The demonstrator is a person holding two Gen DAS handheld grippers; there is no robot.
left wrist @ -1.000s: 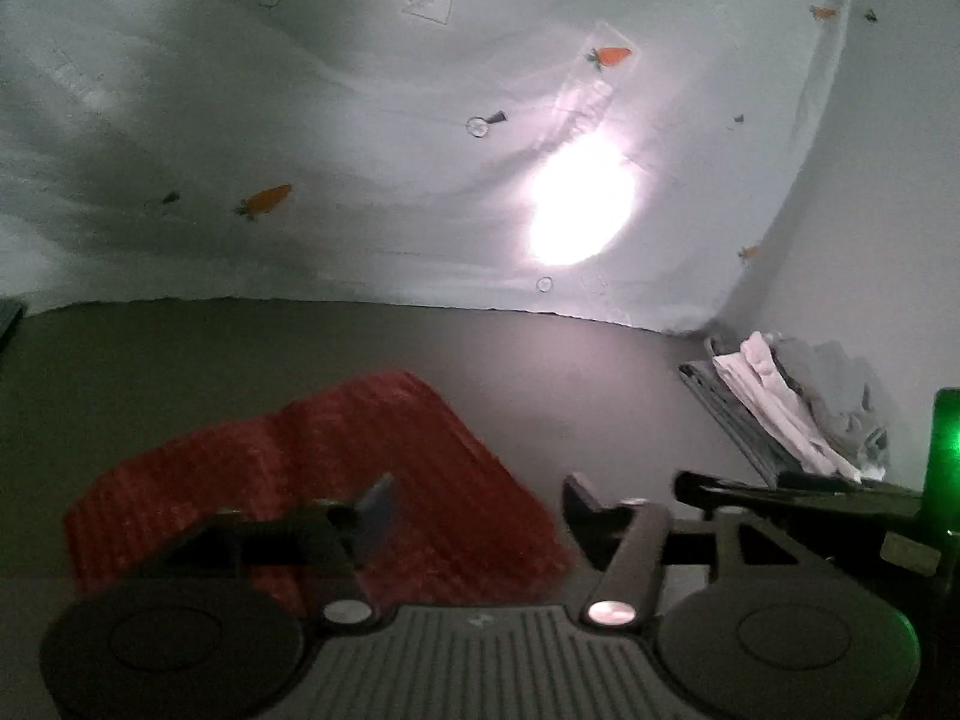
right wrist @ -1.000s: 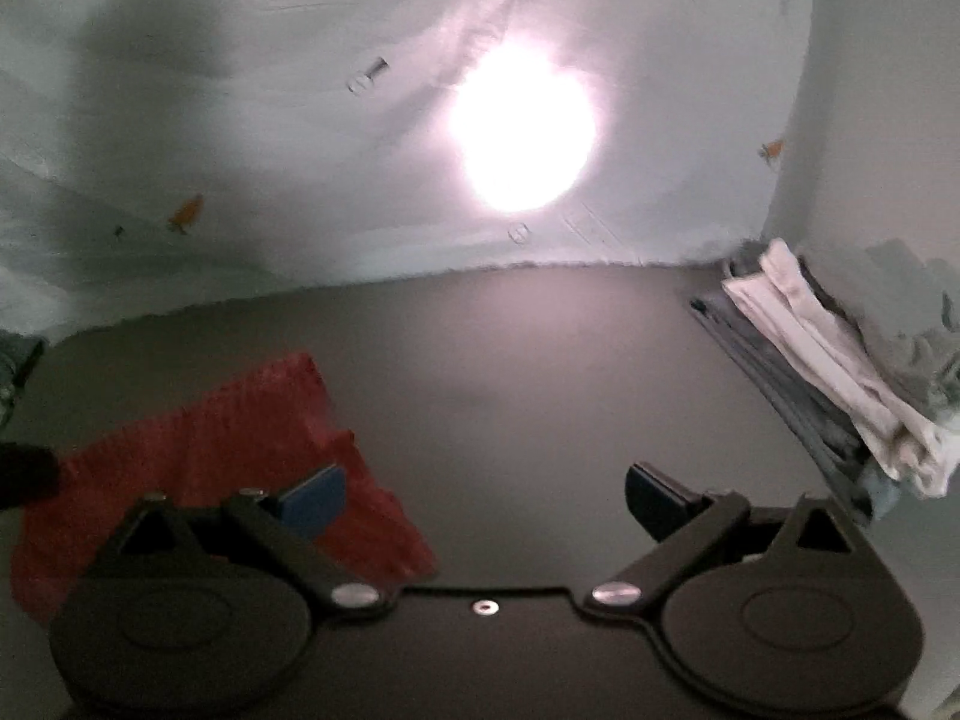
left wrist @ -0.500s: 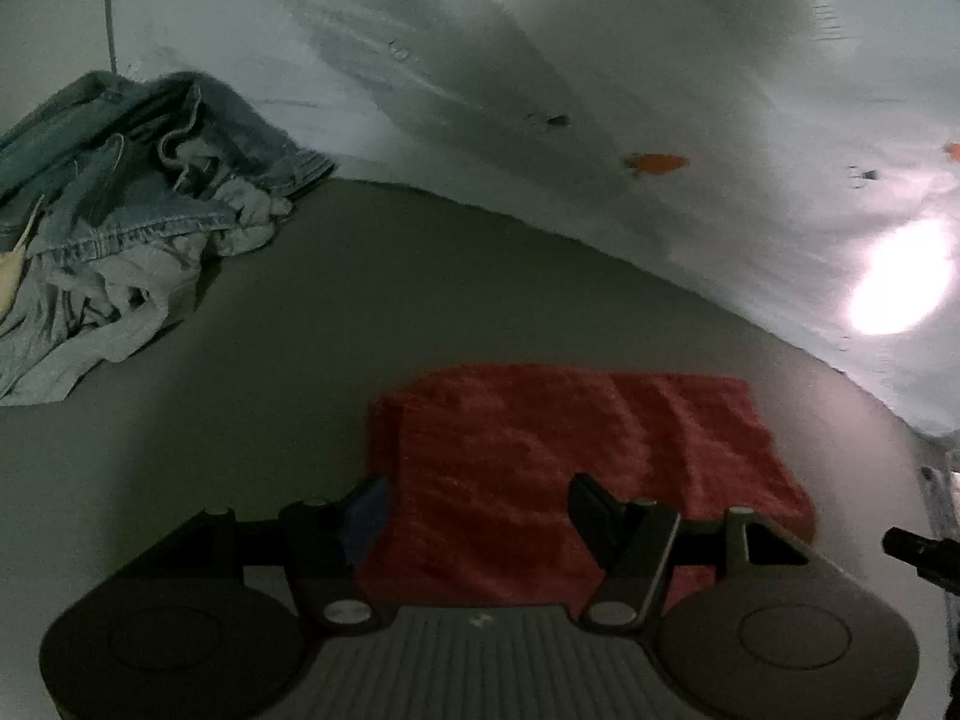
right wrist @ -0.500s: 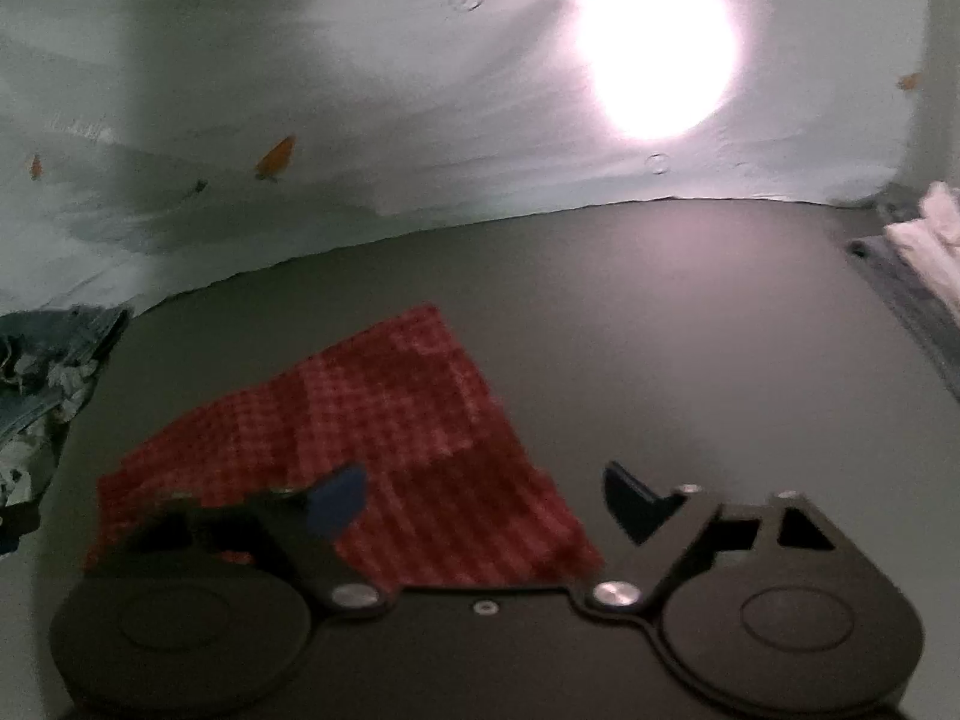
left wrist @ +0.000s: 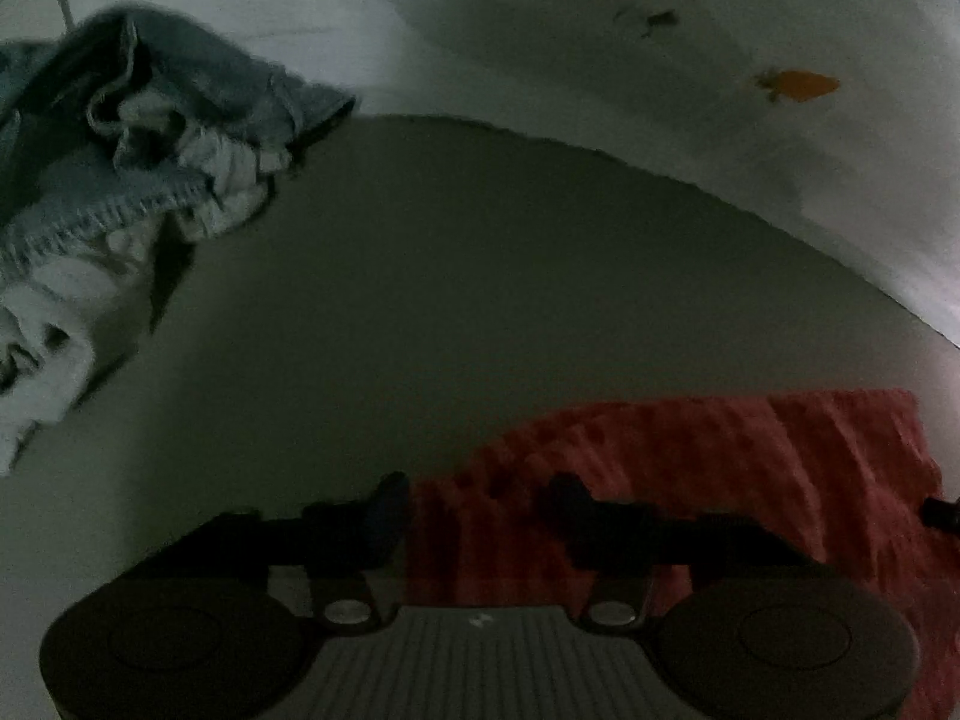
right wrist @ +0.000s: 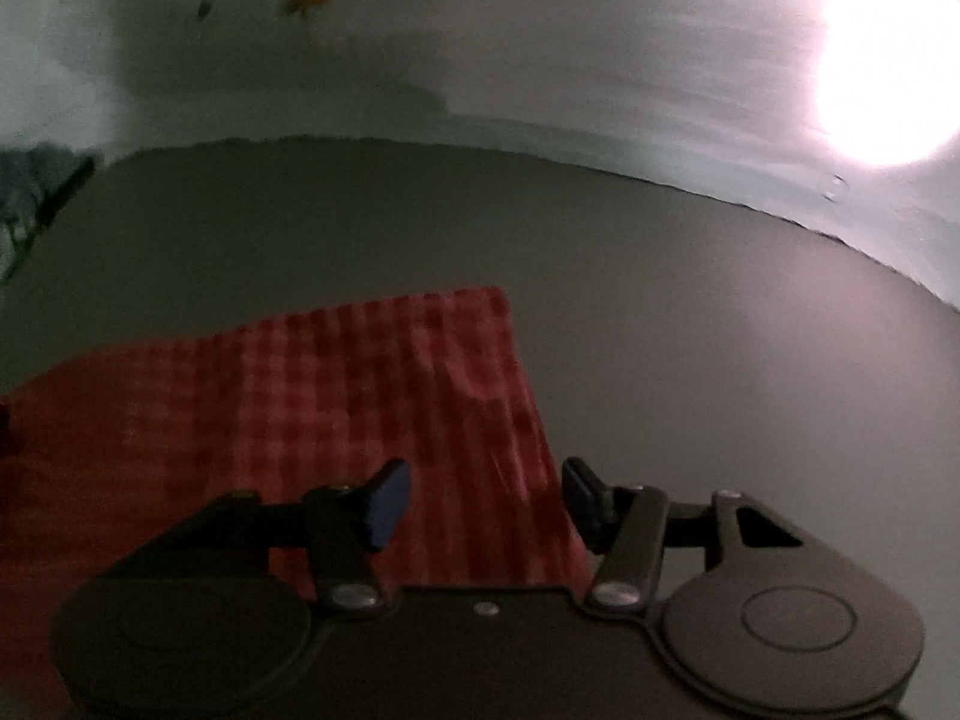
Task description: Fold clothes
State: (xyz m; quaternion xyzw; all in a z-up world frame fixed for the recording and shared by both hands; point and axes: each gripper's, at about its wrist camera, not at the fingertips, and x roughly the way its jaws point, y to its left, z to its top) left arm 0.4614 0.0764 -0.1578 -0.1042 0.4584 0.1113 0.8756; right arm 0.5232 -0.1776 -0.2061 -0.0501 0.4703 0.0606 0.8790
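A red checked cloth (left wrist: 690,480) lies flat on the dark table (left wrist: 480,270). My left gripper (left wrist: 474,510) is open over the cloth's near left corner, its fingers astride the left edge. In the right wrist view the same cloth (right wrist: 300,408) fills the lower left. My right gripper (right wrist: 486,498) is open over the cloth's near right edge, with the right finger (right wrist: 585,495) just outside the cloth. Neither gripper holds anything.
A heap of unfolded clothes, blue denim and pale fabric (left wrist: 108,192), lies at the table's far left. A pale sheet with orange carrot prints (left wrist: 798,84) hangs behind the table. A bright light spot (right wrist: 888,54) glares on the sheet at the right.
Both grippers have swung left and come down toward the red cloth. The folded stack at the right has left both views; the denim heap has come into the left view. Both gaps have narrowed.
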